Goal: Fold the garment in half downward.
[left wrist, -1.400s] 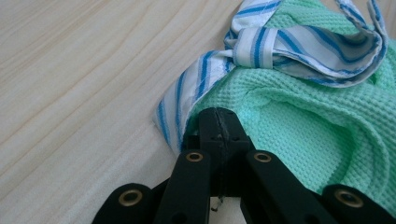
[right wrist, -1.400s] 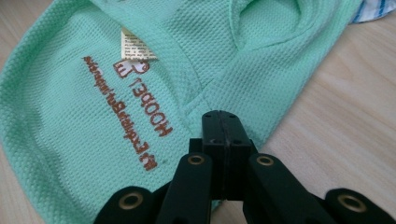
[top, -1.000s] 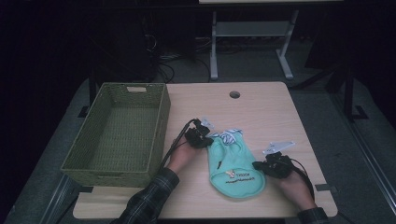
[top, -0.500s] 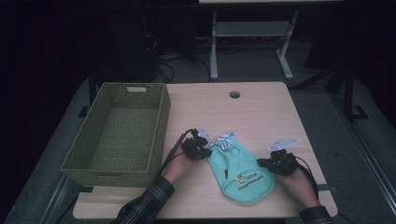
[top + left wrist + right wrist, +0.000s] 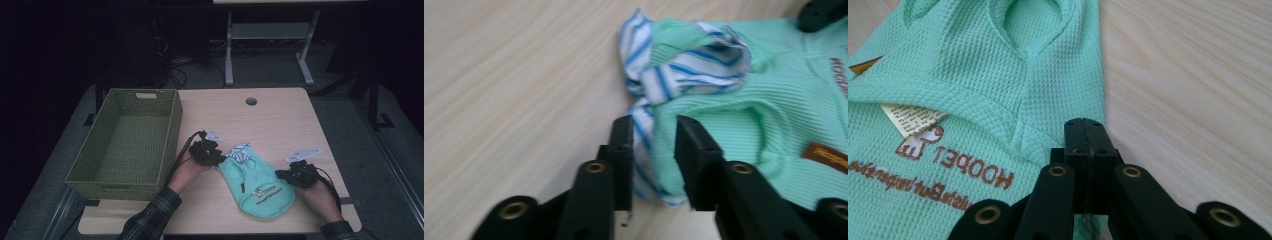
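Observation:
A small mint-green garment (image 5: pixel 260 187) with brown lettering lies flat on the wooden table (image 5: pixel 280 120), its blue-and-white striped collar (image 5: pixel 240 152) bunched at the far end. My left gripper (image 5: pixel 219 162) is at that collar end. In the left gripper view its jaws have just been opening and the left gripper (image 5: pixel 654 125) stands parted, with the striped hem (image 5: pixel 644 125) lying loose between the pads. My right gripper (image 5: pixel 281 175) is at the garment's right edge. In the right gripper view the right gripper (image 5: pixel 1085 125) is shut on the edge of the green cloth (image 5: pixel 973 75).
A green woven basket (image 5: pixel 172 125) with nothing inside stands at the table's left, close to my left forearm. A round cable hole (image 5: pixel 251 101) sits near the far edge. Bare wood stretches beyond the garment and to its right.
Both hands drew the garment a little toward the near edge. The left gripper's jaws then parted from the collar, and that hand lifted slightly.

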A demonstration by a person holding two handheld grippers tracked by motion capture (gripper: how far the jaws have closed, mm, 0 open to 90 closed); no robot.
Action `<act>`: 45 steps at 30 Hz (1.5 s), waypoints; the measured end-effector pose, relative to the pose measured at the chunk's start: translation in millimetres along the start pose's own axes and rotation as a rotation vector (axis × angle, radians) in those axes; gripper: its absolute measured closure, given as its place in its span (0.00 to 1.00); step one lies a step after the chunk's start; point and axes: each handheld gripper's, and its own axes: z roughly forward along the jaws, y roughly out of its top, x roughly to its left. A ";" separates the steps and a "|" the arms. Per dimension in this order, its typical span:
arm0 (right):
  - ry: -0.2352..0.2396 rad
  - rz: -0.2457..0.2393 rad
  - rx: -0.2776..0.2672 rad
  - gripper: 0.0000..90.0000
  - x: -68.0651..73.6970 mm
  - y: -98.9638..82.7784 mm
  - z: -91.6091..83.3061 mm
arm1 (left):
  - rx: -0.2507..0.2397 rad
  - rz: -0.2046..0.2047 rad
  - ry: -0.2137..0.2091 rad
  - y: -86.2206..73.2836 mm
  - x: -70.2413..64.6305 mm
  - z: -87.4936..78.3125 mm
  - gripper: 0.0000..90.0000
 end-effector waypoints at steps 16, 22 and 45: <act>-0.001 0.002 -0.001 1.00 0.2 -0.3 0.0 | 0.091 0.013 -0.028 -8.6 3.5 24.4 0.58; 0.001 0.011 0.001 1.00 0.0 0.1 0.0 | 0.107 0.035 -0.033 -8.7 0.1 26.0 0.72; 0.136 -0.053 -0.073 1.00 49.0 33.4 19.3 | 0.094 0.030 -0.038 -8.9 -4.7 26.8 0.90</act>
